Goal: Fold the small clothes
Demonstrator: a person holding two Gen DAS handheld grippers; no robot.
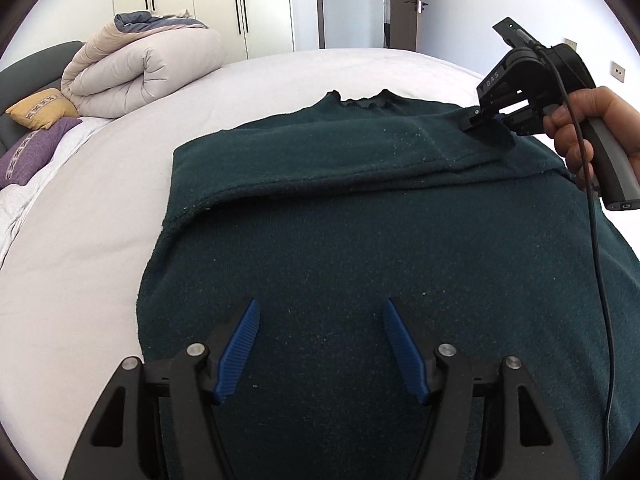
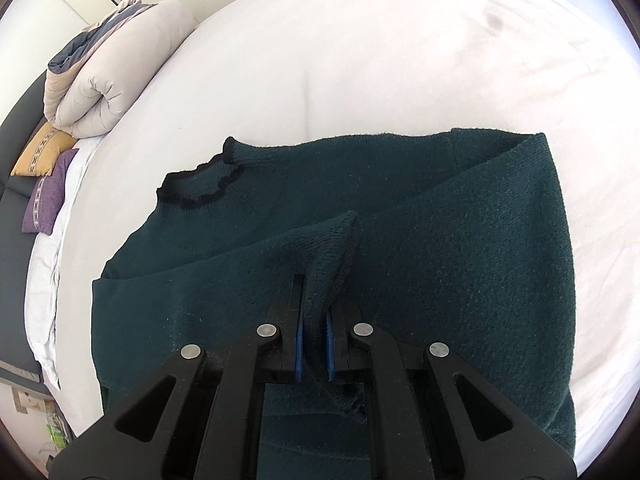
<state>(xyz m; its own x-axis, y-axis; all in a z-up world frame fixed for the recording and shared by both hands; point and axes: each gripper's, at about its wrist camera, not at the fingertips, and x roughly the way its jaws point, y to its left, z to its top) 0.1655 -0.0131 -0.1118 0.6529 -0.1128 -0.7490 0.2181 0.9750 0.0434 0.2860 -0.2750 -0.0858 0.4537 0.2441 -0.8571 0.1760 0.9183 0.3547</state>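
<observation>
A dark green knit sweater lies flat on the white bed, its black-trimmed neck at the far side. One sleeve is folded across the chest. My left gripper is open and empty, hovering over the sweater's lower body. My right gripper is shut on the cuff end of that sleeve, holding it just above the chest; it also shows in the left wrist view at the sweater's right shoulder. The sweater fills the right wrist view.
The white bed sheet surrounds the sweater. A rolled duvet and yellow and purple pillows lie at the far left by the headboard. Wardrobes and a door stand beyond the bed.
</observation>
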